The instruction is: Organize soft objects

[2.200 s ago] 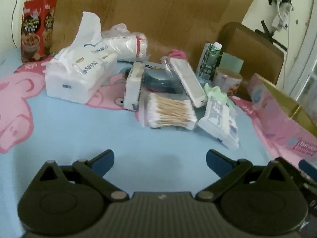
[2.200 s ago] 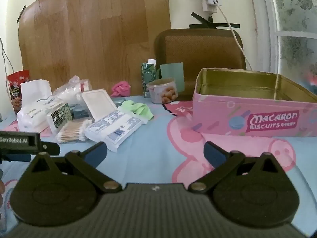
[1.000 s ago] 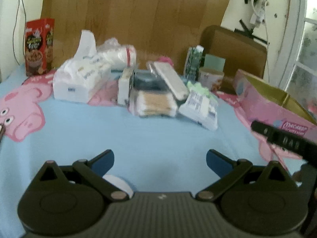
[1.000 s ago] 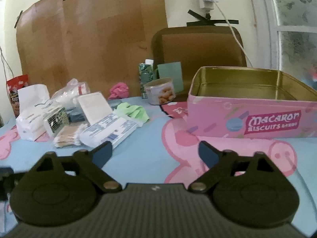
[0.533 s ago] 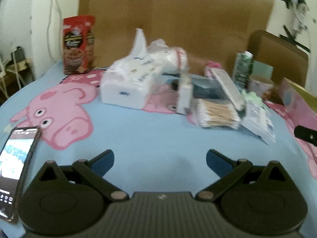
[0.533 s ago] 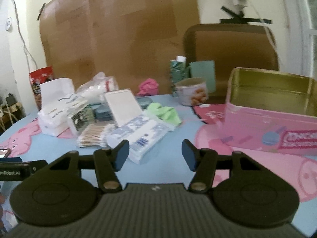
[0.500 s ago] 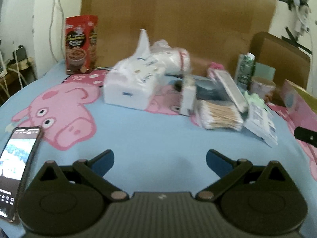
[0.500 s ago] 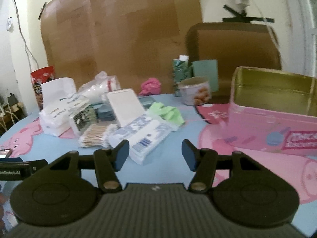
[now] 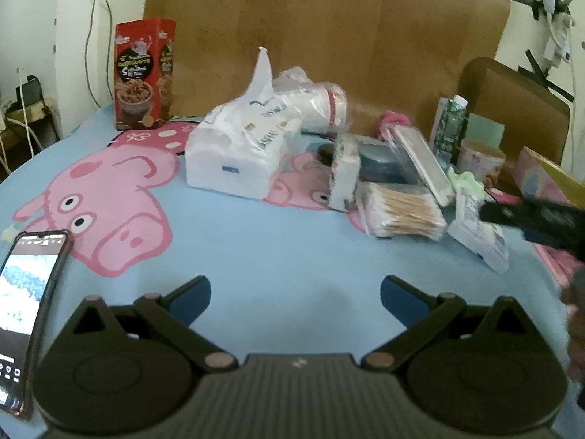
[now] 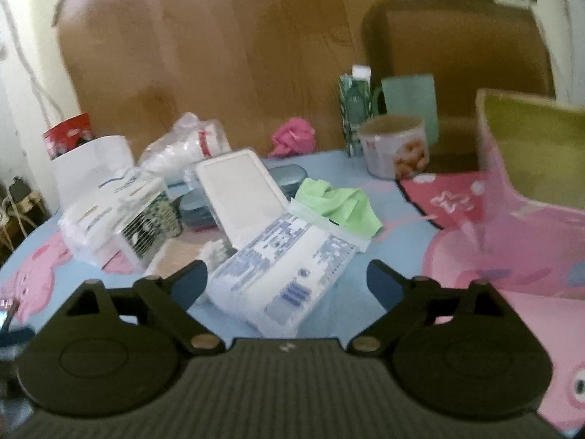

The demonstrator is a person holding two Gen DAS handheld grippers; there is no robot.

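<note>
A pile of soft goods lies on the blue pig-print tablecloth (image 9: 278, 256). A white tissue pack (image 9: 241, 150) is at its left, a cotton swab pack (image 9: 400, 214) in the middle, a white-and-blue wipes pack (image 10: 281, 274) in front, and a green cloth (image 10: 340, 206) and a pink cloth (image 10: 292, 141) behind. My left gripper (image 9: 294, 292) is open and empty over bare cloth, short of the pile. My right gripper (image 10: 287, 280) is open and empty, with the wipes pack between its fingers' lines; contact cannot be told.
A pink biscuit tin (image 10: 530, 190), open on top, stands at the right. A phone (image 9: 25, 307) lies at the left front. A red snack box (image 9: 140, 73), a green carton (image 10: 356, 109), a snack cup (image 10: 396, 150) and a white lidded case (image 10: 243, 194) stand around the pile.
The right gripper moved forward and down toward the wipes pack and its jaws spread wider. The left wrist view shifted slightly; the right gripper's body now shows at its right edge.
</note>
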